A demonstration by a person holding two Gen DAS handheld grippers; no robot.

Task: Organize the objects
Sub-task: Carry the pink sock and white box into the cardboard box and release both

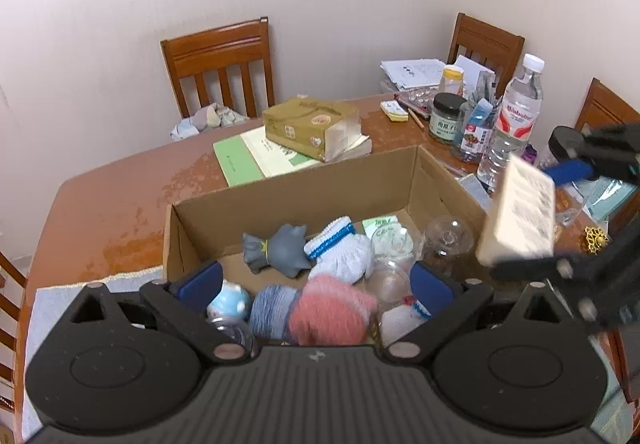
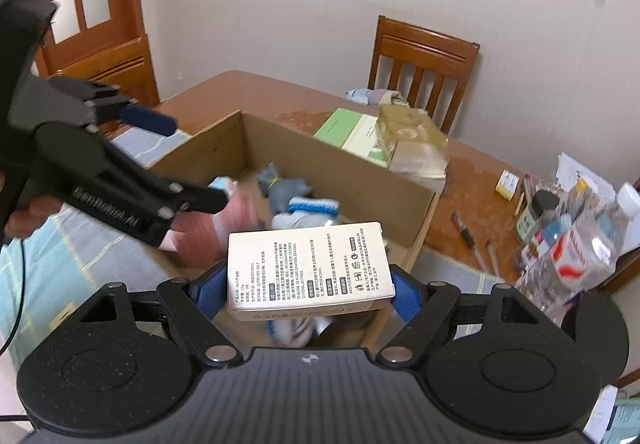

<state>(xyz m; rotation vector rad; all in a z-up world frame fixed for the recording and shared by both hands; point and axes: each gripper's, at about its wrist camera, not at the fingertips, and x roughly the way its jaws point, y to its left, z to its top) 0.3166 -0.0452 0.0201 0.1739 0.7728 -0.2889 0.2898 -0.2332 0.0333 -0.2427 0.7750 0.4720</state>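
An open cardboard box (image 1: pixel 304 187) (image 2: pixel 344 167) stands on the brown table. In it lie a grey toy figure (image 1: pixel 280 250) (image 2: pixel 286 191), white-and-blue socks (image 1: pixel 344 252), pink and blue knitwear (image 1: pixel 330 310) and clear cups (image 1: pixel 394 244). My right gripper (image 2: pixel 310 292) is shut on a white printed carton (image 2: pixel 306 270) (image 1: pixel 518 217) and holds it above the box's right edge. My left gripper (image 1: pixel 316 286) (image 2: pixel 188 163) is open and empty above the box's near end.
Books with a tan carton (image 1: pixel 316 127) on top lie behind the box. Jars, a water bottle (image 1: pixel 512 115) (image 2: pixel 580 244), pens and papers crowd the right side of the table. A light cloth (image 1: pixel 56 304) lies at the left. Wooden chairs (image 1: pixel 220 67) stand around.
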